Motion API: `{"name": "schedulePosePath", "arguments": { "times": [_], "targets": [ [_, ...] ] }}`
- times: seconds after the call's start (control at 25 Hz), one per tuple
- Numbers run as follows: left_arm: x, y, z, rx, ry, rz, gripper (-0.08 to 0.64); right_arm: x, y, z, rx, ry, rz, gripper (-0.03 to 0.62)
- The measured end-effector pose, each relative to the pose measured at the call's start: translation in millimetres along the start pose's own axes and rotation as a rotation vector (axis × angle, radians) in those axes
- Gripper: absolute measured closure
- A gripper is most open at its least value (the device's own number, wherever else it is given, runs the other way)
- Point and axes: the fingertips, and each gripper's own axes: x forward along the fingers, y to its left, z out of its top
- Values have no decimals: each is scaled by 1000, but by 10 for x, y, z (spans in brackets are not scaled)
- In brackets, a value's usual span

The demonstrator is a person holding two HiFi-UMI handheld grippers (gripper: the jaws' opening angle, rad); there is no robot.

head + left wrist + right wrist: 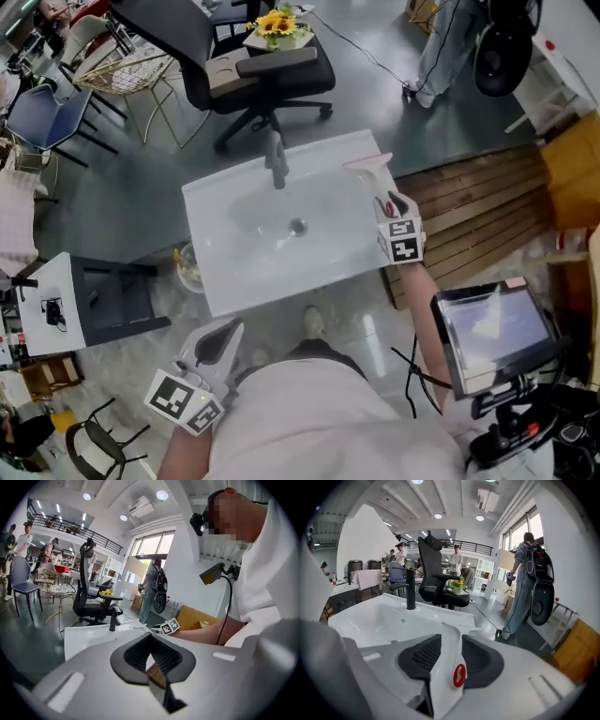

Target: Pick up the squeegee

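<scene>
**Squeegee handle between wide right fingers at the basin's right rim**

In the head view the left gripper [225,334] hangs at the near left, off the white basin [220,272] and close to the person's white shirt. Only the left gripper view shows its fingers meeting at the tips with nothing between them. That view also takes in the wearer's torso and an upper gallery with a railing [75,529], which the head view misses.

A dark faucet [277,161] stands at the basin's far edge, with the drain [297,226] in the middle of the bowl. The squeegee [367,171] sits at the basin's right rim, its blade toward the far right corner and its handle toward the near side. The right gripper [388,206] is at that handle. The right gripper view adds the detail: the fingers stand wide, and the white handle with its red-rimmed slot is between them. Ribbed pad faces are bare on either side, so they are not pressing on it.

The floor is grey. At the far left are a blue chair [42,112] and a wire chair [127,70]. A black office chair [267,75] stands beyond the basin, with sunflowers [278,23] behind it. A wooden pallet [478,211] lies to the right, a tablet screen [492,328] is at the near right, and a person with a backpack [532,573] stands far right.
</scene>
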Motion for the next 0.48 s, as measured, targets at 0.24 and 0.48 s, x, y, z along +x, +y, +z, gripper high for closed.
{"name": "schedulePosePath", "arguments": {
  "times": [0.24,0.48],
  "targets": [
    [-9,146,19,-17,3,72,552,459,-227,-12,4,23,-23,466],
    [-12,265,26,-30,4,114,552,781,-319,-92,12,60,-28,466]
  ]
}}
